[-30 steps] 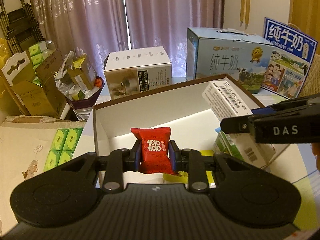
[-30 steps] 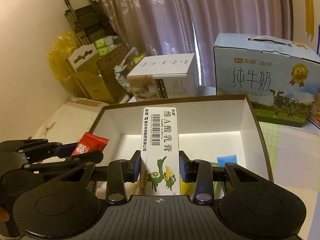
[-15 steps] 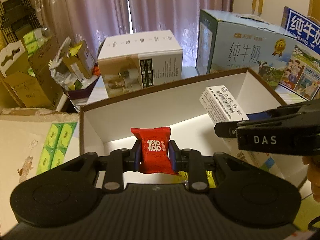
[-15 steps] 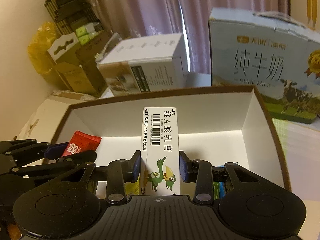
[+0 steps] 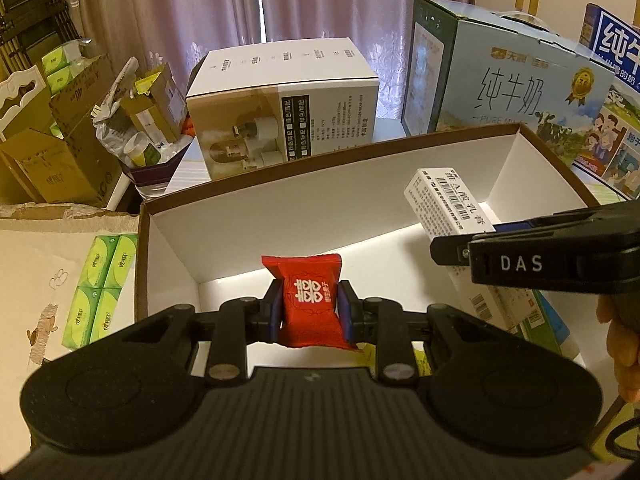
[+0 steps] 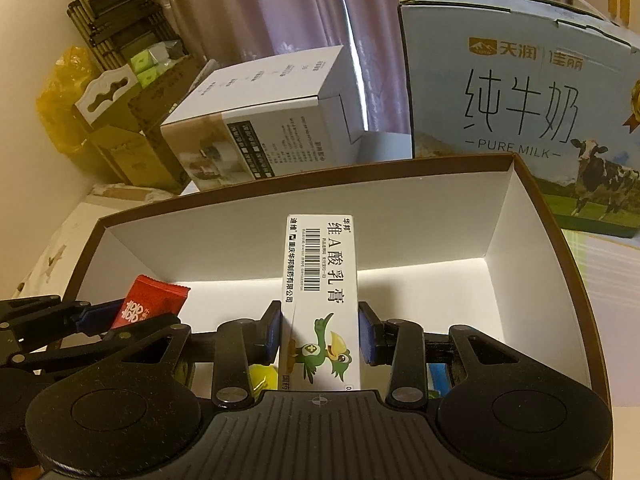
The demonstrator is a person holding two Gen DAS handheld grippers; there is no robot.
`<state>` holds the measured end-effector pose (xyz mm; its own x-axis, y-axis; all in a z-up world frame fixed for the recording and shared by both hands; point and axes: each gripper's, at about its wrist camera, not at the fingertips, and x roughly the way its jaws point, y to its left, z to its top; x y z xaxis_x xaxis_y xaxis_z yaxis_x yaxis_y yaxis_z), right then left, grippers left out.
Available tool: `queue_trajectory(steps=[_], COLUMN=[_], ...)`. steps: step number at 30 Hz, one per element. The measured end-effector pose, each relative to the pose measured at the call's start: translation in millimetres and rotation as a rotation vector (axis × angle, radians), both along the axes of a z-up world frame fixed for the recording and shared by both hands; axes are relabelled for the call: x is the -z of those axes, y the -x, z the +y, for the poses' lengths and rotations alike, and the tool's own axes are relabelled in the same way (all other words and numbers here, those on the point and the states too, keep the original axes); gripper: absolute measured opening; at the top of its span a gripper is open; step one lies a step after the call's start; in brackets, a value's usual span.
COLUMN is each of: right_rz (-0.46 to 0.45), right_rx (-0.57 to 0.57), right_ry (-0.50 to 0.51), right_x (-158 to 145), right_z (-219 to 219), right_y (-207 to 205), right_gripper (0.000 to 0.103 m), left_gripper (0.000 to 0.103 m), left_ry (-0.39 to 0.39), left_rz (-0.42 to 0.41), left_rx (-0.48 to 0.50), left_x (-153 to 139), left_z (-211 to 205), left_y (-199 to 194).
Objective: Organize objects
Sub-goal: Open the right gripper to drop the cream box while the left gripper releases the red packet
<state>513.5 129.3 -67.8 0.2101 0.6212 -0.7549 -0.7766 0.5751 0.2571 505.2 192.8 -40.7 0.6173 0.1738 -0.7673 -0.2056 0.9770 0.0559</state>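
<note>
My left gripper point(image 5: 310, 312) is shut on a red candy packet point(image 5: 310, 304) with white characters, held over the near left part of an open brown-rimmed box with a white inside point(image 5: 280, 220). My right gripper point(image 6: 319, 334) is shut on a long white ointment carton point(image 6: 320, 280) with a green bird print, above the same box point(image 6: 400, 216). From the left wrist view the carton point(image 5: 444, 200) and the right gripper point(image 5: 520, 256) show at the right. The right wrist view has the left gripper point(image 6: 100, 316) and the packet point(image 6: 148, 306) at the left. Yellow and blue items lie in the box under the grippers, mostly hidden.
Behind the open box stand a white appliance carton point(image 5: 288, 100) and a blue milk carton point(image 5: 500, 72). Cardboard boxes point(image 5: 60, 148) and a bag of clutter sit at the far left. Green tissue packs point(image 5: 100, 280) lie left of the box. A hand point(image 5: 620, 336) shows at the right.
Both grippers have come forward and down toward the open box, which now looks larger and nearer. Each keeps its hold on its item.
</note>
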Motion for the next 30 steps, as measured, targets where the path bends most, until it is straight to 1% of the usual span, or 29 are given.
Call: queue_trajectory(steps=[5,10,21,23,24,25,26,27,29,30], right_rz=[-0.039,-0.014,0.011,0.013,0.013,0.011,0.007,0.004,-0.003,-0.007], right_rx=[0.016,0.027,0.043,0.046,0.048,0.049,0.047,0.043,0.030,0.025], right_ry=[-0.019,-0.037,0.006,0.007,0.008,0.009,0.009,0.008,0.010,0.010], right_x=[-3.6,-5.6,0.6,0.5,0.4,-0.2,-1.2,-1.8,-3.3,-4.0], right_z=[2.6,-5.4,-23.1,-25.2,-26.6,-28.2,-30.0,-31.1,-34.6,-36.2], right_y=[-1.9,-6.7,-12.8,-12.9,-12.7,-12.0,-10.9,-9.9,-6.6,-5.0], right_gripper=[0.037,0.038,0.038,0.038,0.038,0.038,0.038,0.038,0.039,0.039], left_gripper=[0.024,0.024,0.024,0.026,0.031,0.044,0.050,0.052,0.065,0.066], left_ry=[0.003,0.005,0.009,0.005,0.003,0.002,0.002,0.004,0.005,0.001], left_rz=[0.000,0.001,-0.007,-0.020,-0.031,-0.035,-0.035,-0.036,-0.037,-0.036], left_rx=[0.002,0.005,0.018,0.022,0.020,0.013,0.003,-0.002,-0.009,-0.014], left_x=[2.6,4.5,5.4,4.5,4.3,4.3,4.6,4.4,4.4,4.3], left_z=[0.4,0.3,-5.4,-6.5,-6.2,-5.6,-4.3,-2.5,0.2,1.3], left_y=[-3.7,-5.3,-12.4,-14.3,-15.0,-15.7,-16.0,-15.3,-12.7,-10.6])
